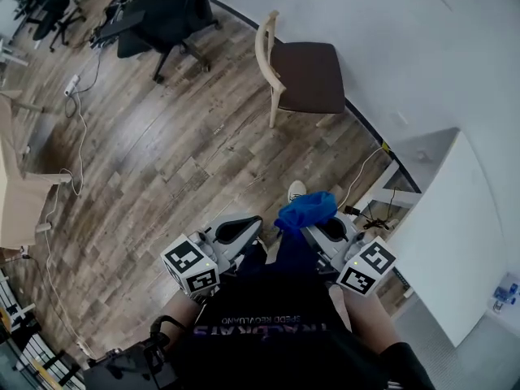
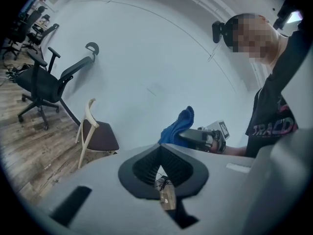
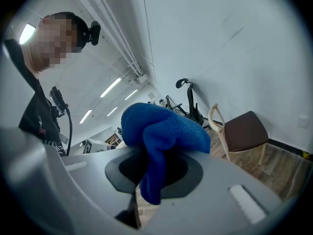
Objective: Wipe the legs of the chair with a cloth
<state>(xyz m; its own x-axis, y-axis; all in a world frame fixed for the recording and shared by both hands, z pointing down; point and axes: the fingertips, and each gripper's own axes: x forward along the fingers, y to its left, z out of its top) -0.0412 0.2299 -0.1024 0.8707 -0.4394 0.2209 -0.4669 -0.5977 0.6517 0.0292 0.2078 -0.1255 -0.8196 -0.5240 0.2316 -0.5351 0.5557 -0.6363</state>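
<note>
While I hold both tools low in front of my body, my right gripper point(image 3: 151, 168) is clamped on the blue cloth point(image 3: 164, 133). The cloth bunches up above the dark pads, and one fold hangs down through the slot between them. My left gripper point(image 2: 161, 173) has its jaws drawn together with nothing held, and only a thin slit of floor shows between the pads. From my head, the left gripper point(image 1: 244, 227) sits at the left and the right gripper point(image 1: 329, 227) at the right. They are near each other, and the cloth point(image 1: 307, 210) rises as a blue lump above the right one. Past the cloth, the chair point(image 1: 305, 75) stands on the far side of the wooden floor point(image 1: 162, 177), close against the white wall point(image 1: 390, 23). It has a pale wood frame and a dark brown seat, and its legs are well apart from the cloth. My left gripper view shows the same chair point(image 2: 95, 133) at the left, with the cloth point(image 2: 178, 126) to its right. Farther left stands a black office chair point(image 1: 162, 15). To my right is a white cabinet point(image 1: 455, 234), with a tangle of cables point(image 1: 370, 210) on the floor at its near left corner. A power strip point(image 1: 71, 84) lies on the floor at the far left.
</note>
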